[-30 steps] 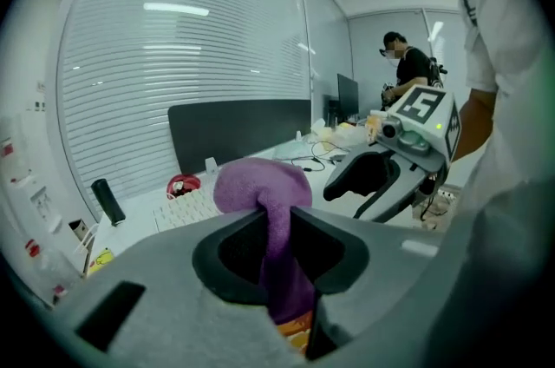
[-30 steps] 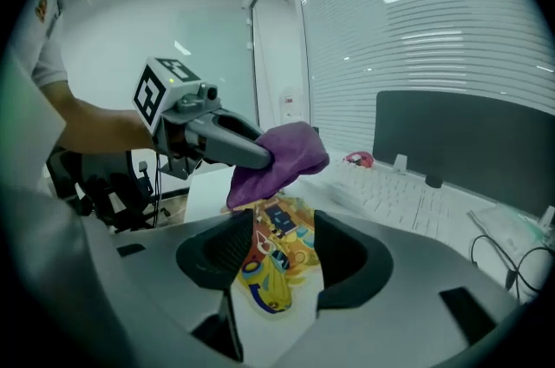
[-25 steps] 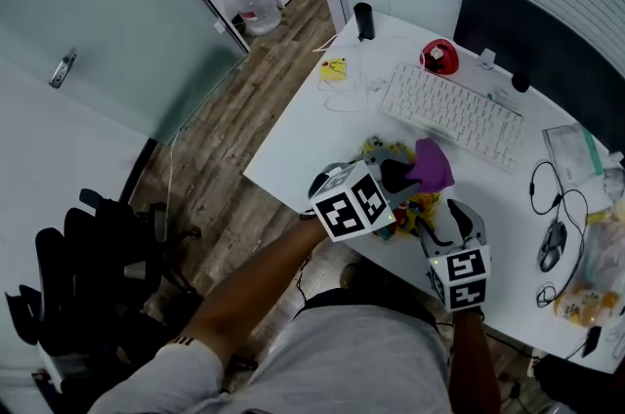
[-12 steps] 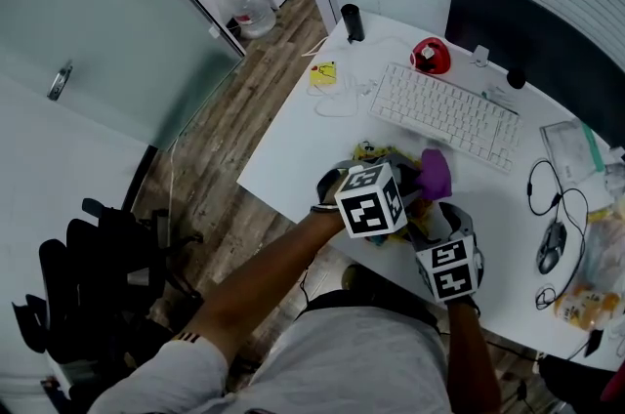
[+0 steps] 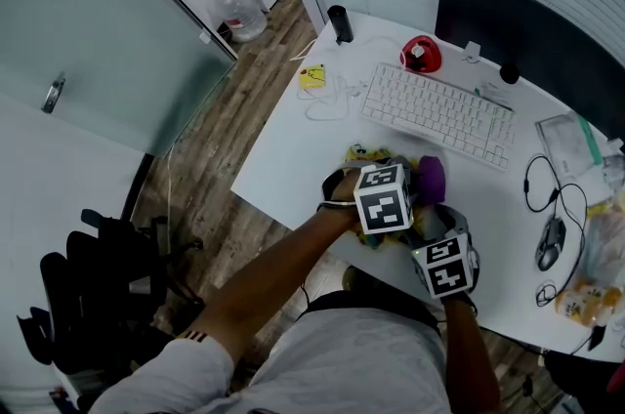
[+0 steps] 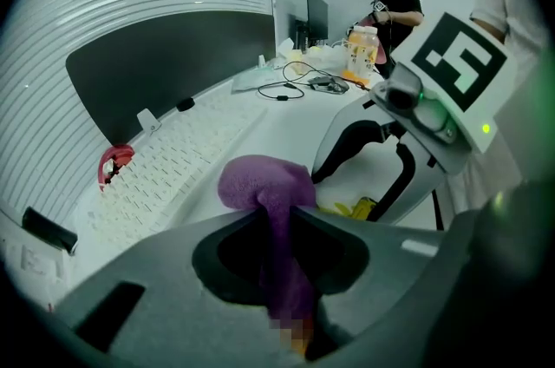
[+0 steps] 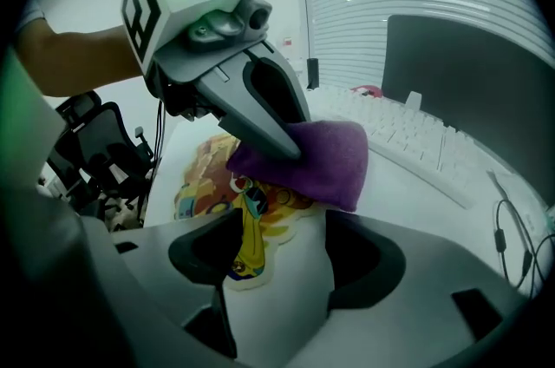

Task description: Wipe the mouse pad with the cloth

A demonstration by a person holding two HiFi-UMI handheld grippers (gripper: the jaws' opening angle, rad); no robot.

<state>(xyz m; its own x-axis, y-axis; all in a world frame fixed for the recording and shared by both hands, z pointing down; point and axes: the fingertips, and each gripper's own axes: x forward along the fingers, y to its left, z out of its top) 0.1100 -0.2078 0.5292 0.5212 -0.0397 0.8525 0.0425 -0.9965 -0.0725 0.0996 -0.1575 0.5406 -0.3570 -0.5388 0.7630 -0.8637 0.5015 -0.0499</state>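
Note:
My left gripper [image 5: 414,186] is shut on a purple cloth [image 5: 432,176], which hangs out past its jaws [image 6: 260,184]. The cloth [image 7: 321,154] rests on the far part of a colourful cartoon mouse pad [image 7: 204,175] that lies on the white desk [image 5: 293,148]. In the head view the pad [image 5: 362,152] is mostly hidden under both grippers. My right gripper [image 7: 277,271] is open just above the pad's near edge, with a yellow corner of the pad between its jaws. From the left gripper view, the right gripper [image 6: 373,171] stands close on the right.
Beyond the pad lies a white keyboard [image 5: 435,114], with a red object [image 5: 420,54] and a dark monitor [image 5: 527,21] behind it. A mouse with cables [image 5: 550,244] lies at the right. The desk edge and an office chair [image 5: 88,285] are at the left. A person [image 6: 395,6] stands far off.
Both grippers have sunk toward the mouse pad. The left one tipped further down and brought the purple cloth onto the pad.

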